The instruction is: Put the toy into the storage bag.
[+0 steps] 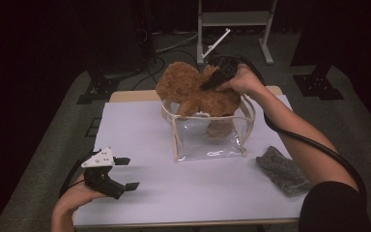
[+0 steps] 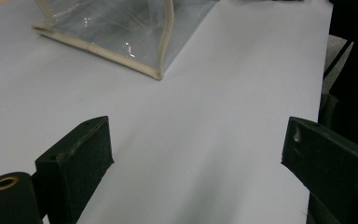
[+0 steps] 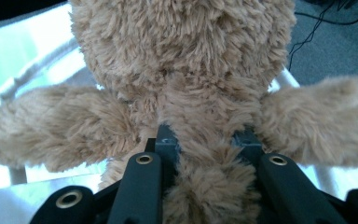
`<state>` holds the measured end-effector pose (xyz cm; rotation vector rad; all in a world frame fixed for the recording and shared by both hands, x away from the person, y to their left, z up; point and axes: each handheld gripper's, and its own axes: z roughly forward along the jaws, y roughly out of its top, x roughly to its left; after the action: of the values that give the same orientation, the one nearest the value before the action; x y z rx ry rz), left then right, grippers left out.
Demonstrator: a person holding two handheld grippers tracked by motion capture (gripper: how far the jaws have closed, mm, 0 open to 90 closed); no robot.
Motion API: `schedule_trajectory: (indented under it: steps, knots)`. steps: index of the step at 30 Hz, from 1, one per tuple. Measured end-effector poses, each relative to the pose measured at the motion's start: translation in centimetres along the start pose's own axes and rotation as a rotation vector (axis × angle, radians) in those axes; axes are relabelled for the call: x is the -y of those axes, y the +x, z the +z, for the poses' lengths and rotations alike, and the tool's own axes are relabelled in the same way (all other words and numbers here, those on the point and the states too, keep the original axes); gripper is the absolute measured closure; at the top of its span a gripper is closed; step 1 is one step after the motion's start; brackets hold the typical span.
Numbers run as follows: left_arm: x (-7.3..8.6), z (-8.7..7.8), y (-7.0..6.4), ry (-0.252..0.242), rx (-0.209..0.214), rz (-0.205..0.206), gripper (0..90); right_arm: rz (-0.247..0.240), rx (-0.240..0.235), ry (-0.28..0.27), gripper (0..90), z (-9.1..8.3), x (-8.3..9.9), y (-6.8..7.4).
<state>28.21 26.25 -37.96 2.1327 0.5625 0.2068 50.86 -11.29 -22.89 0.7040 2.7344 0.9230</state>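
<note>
The teddy bear (image 1: 193, 92) hangs halfway into the clear bag (image 1: 207, 135) at the far side of the tabletop (image 1: 140, 140), head leaning up and away, legs down, squeezed in your right gripper (image 1: 210, 82), so I think you push it down next, while your left gripper (image 1: 125, 173) waits, spread wide with nothing in it.

My brown plush bear (image 1: 193, 89) is fuzzy and floppy, arms spread wide, its lower body sunk into the open top of the clear cream-trimmed pouch (image 1: 207, 137) while head and arms stick out above the rim. The pouch stands upright.
</note>
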Motion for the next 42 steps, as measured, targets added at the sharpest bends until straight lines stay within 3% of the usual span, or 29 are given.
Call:
schedule_trajectory:
  steps: [11,18,28,35,42]
  knots:
    - [0.0,-0.2,0.0,0.005,-0.004,0.003,7.5,0.002,-0.040,0.040,69.7,1.0,2.6,0.7]
    - [0.0,-0.4,0.0,0.001,-0.008,0.002,7.5,-0.016,-0.062,0.098,69.7,2.2,3.6,1.5]
    - [0.0,-0.4,0.0,-0.004,-0.009,0.000,7.5,-0.011,-0.086,0.113,69.8,3.0,4.4,1.5]
    - [0.0,-0.4,-0.1,-0.002,-0.008,0.003,7.5,-0.027,-0.056,0.140,69.1,3.5,4.6,1.9]
    - [0.1,-0.4,-0.1,-0.001,-0.010,0.000,7.5,-0.028,-0.029,0.114,56.9,3.5,4.5,1.9]
